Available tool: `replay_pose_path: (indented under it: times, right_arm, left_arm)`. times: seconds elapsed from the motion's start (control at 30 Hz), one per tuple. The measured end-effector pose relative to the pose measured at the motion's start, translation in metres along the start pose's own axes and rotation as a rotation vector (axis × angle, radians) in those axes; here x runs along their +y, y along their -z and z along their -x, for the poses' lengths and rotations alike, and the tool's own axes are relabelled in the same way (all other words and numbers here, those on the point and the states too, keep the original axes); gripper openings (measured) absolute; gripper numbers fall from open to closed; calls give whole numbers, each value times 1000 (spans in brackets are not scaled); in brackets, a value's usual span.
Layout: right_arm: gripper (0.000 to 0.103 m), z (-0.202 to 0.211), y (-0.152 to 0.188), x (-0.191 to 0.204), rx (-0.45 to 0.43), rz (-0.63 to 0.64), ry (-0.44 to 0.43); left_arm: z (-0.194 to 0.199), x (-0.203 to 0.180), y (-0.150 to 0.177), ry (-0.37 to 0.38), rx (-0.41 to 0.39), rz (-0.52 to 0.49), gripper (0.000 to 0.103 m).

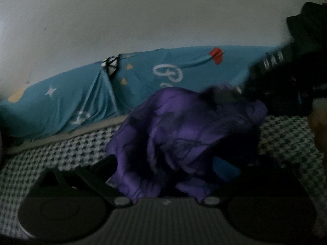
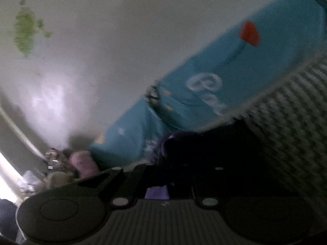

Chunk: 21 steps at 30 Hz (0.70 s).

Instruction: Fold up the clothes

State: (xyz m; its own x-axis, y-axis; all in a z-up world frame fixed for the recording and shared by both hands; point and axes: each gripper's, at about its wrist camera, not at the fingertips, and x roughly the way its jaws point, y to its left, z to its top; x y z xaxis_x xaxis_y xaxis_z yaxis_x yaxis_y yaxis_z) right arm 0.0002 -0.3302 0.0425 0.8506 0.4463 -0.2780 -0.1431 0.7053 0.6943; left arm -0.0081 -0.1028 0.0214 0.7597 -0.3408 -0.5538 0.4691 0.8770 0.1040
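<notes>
A crumpled purple garment stands bunched on the checked bed cover, right in front of my left gripper. The cloth fills the gap between its fingers, which look spread, and it hides the pads, so the grip is unclear. My right gripper comes in from the upper right and pinches the top of the bunch. In the right wrist view the right gripper is shut, with purple garment cloth showing between its dark fingers. The picture is dim and blurred.
A blue sheet with stars and clouds hangs along the far side of the bed, below a white wall. Dark clothing sits at the upper right. A hand shows at the right edge. Clutter and a pink item lie low left.
</notes>
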Motion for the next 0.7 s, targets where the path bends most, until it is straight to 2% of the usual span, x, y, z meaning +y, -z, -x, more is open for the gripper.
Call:
replay_pose_path:
  times: [0.07, 0.13, 0.23, 0.3, 0.37, 0.43, 0.6, 0.7]
  right_arm:
    - [7, -2, -5, 10, -8, 26, -62]
    - [7, -6, -7, 20, -11, 59, -106]
    - [11, -11, -6, 31, -2, 124, -78]
    - [11, -8, -5, 34, -8, 155, -67]
    - [18, -3, -6, 31, -30, 160, -40]
    - [18, -1, -8, 25, -32, 145, -1]
    - [19, -3, -8, 7, -17, 124, 119]
    - [28, -9, -7, -3, 12, 102, 178]
  left_arm:
    - [-5, -2, -3, 20, -9, 4, 103]
    - [-10, -2, -7, 3, -29, 17, 103]
    - [-16, 2, -14, -45, -65, 50, 103]
    - [-23, 12, -17, -117, -55, 102, 98]
    - [-30, 26, -18, -202, -30, 150, 97]
    - [-37, 40, -20, -288, -6, 197, 97]
    - [-48, 76, -16, -405, 43, 289, 98]
    - [-56, 96, -9, -446, 118, 356, 97]
